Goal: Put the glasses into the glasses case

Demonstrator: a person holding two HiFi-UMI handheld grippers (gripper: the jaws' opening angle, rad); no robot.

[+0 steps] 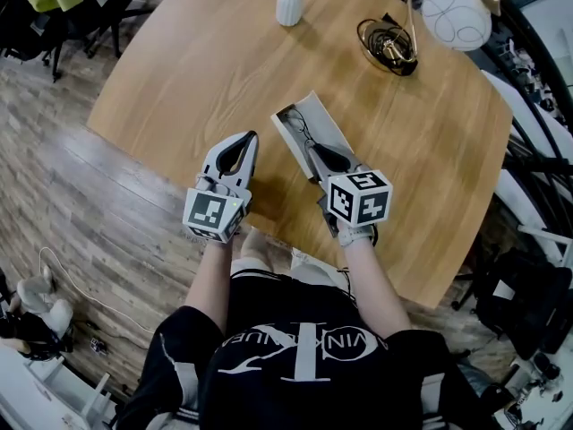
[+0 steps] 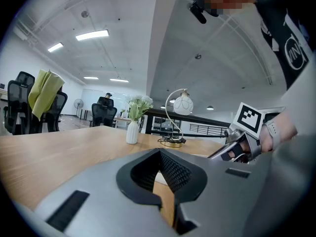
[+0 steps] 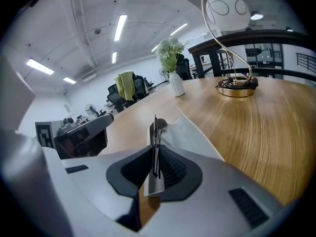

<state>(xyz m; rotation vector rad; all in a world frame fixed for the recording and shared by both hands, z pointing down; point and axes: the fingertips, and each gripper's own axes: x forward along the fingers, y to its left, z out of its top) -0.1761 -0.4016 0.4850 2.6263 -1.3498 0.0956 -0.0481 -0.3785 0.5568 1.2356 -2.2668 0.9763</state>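
An open pale grey glasses case (image 1: 304, 113) lies on the wooden table (image 1: 206, 70), near its front edge. My right gripper (image 1: 315, 153) reaches over the case's near end and is shut on thin black-framed glasses (image 3: 155, 132). The glasses stand edge-on between the pads, just above the case's inside (image 3: 192, 132). In the head view the glasses (image 1: 303, 131) show as a thin dark line inside the case. My left gripper (image 1: 248, 140) hovers a little left of the case, shut, with nothing in it. From the left gripper view the right gripper (image 2: 236, 146) shows at the right.
A white vase with flowers (image 1: 289, 5) stands at the table's far side. A curved lamp with a round white shade (image 1: 457, 14) and a gold base (image 1: 388, 45) stands at the far right. Office chairs (image 2: 19, 107) stand beyond the table.
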